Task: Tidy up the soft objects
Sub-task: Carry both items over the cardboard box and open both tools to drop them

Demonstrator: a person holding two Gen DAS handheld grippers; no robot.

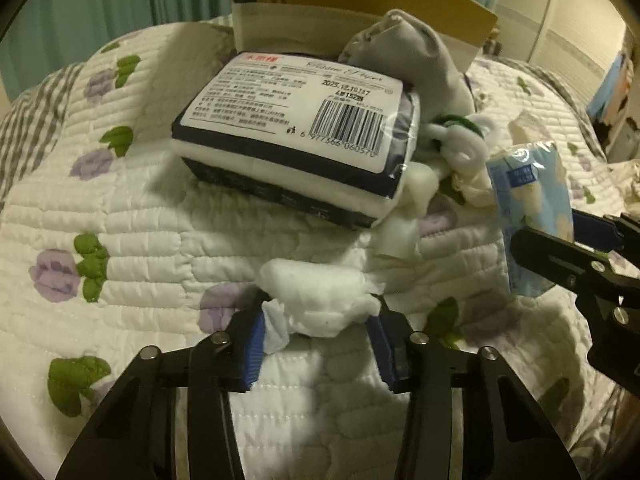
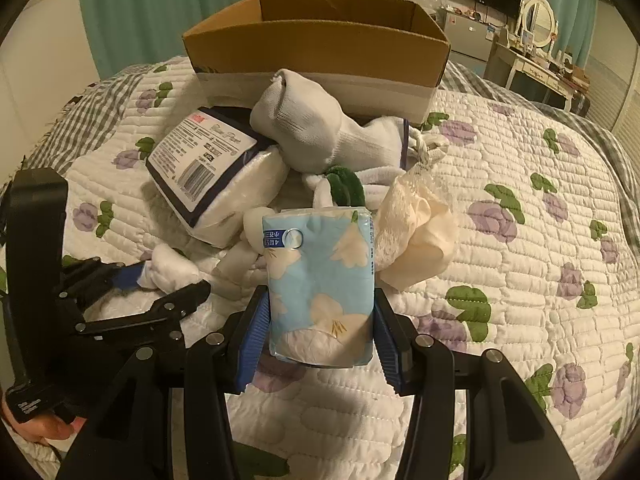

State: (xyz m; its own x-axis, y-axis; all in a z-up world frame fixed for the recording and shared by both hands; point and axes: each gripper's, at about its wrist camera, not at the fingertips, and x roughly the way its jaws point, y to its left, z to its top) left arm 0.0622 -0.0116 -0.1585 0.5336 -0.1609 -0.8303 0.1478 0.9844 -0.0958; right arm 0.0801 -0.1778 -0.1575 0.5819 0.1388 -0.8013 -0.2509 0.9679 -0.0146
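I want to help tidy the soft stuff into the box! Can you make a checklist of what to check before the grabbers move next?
1. Left gripper has its white wad between the pads: ok, pads press both sides.
2. Right gripper holds the blue flowered tissue pack: ok, squeezed between both pads.
3. Cardboard box open on top: ok, flaps are out of the way.
4. Room inside the box: cannot tell, its floor is hidden.
5. Path to the box clear: not ok, the big tissue pack and white sock lie in front.
6. Grippers apart from each other: ok, a gap shows.
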